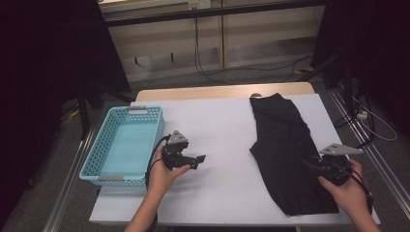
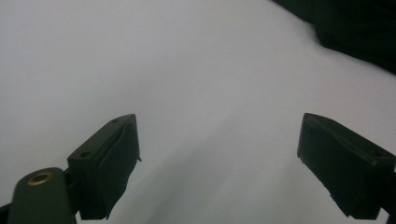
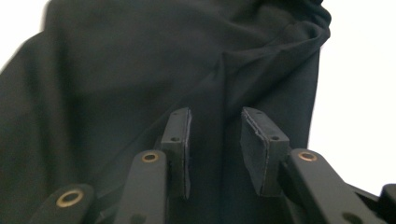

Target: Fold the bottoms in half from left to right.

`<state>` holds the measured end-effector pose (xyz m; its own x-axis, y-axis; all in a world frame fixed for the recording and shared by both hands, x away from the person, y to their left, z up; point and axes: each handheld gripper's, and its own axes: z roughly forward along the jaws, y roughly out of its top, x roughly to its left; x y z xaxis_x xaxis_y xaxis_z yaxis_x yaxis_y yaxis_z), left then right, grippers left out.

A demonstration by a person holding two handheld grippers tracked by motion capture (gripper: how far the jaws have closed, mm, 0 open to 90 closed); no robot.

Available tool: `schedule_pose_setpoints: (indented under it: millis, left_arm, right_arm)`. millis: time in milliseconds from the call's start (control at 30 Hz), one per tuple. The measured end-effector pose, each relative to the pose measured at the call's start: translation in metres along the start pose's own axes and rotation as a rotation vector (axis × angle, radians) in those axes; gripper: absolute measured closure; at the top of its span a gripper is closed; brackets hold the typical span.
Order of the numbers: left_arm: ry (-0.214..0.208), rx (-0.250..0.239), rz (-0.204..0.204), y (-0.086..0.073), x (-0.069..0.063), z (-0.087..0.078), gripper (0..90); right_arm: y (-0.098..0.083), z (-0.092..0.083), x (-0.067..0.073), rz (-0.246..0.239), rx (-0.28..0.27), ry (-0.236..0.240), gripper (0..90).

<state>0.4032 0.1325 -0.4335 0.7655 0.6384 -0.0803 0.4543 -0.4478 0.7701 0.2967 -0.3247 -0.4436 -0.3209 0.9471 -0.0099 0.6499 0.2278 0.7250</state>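
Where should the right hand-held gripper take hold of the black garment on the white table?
Probably the near right edge of the flat black fabric garment, coming in low from the right, where the right hand-held gripper already hovers with jaws slightly apart: the thin edge there lies against bare white table.

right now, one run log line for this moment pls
left gripper: open, over bare table | right gripper: open, over black garment, nothing gripped | basket: empty
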Motion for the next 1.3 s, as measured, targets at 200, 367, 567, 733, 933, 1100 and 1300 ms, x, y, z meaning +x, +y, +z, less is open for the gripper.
schedule_pose_setpoints:
  millis: [200, 367, 567, 733, 933, 1100, 1300]
  left_arm:
    - [0.009, -0.002, -0.007, 0.000, 0.002, -0.001, 12.3]
    - [0.009, -0.006, 0.001, 0.001, 0.002, -0.003, 12.3]
    - [0.011, 0.001, 0.001, 0.000, 0.001, -0.003, 12.3]
    - [0.014, 0.000, 0.004, 0.000, 0.002, -0.004, 12.2]
    - [0.014, -0.002, -0.003, -0.001, 0.004, -0.004, 11.9]
    - [0.010, -0.004, -0.001, 0.000, 0.004, -0.005, 11.6]
    - [0.002, 0.010, -0.001, -0.001, 0.003, -0.004, 11.0]
  right_arm:
    - [0.003, 0.010, 0.002, 0.019, 0.030, 0.008, 89.7]
    - [-0.002, -0.014, -0.008, 0.055, 0.002, 0.018, 90.0]
    - [-0.016, -0.029, -0.017, 0.066, 0.010, -0.021, 85.6]
    - [-0.007, -0.025, -0.013, 0.059, -0.016, -0.053, 64.2]
    - [0.028, 0.002, 0.005, 0.056, -0.053, -0.008, 46.9]
    - [0.052, 0.032, 0.021, 0.081, -0.060, 0.006, 37.5]
    - [0.072, 0.061, 0.034, 0.059, -0.052, 0.017, 36.4]
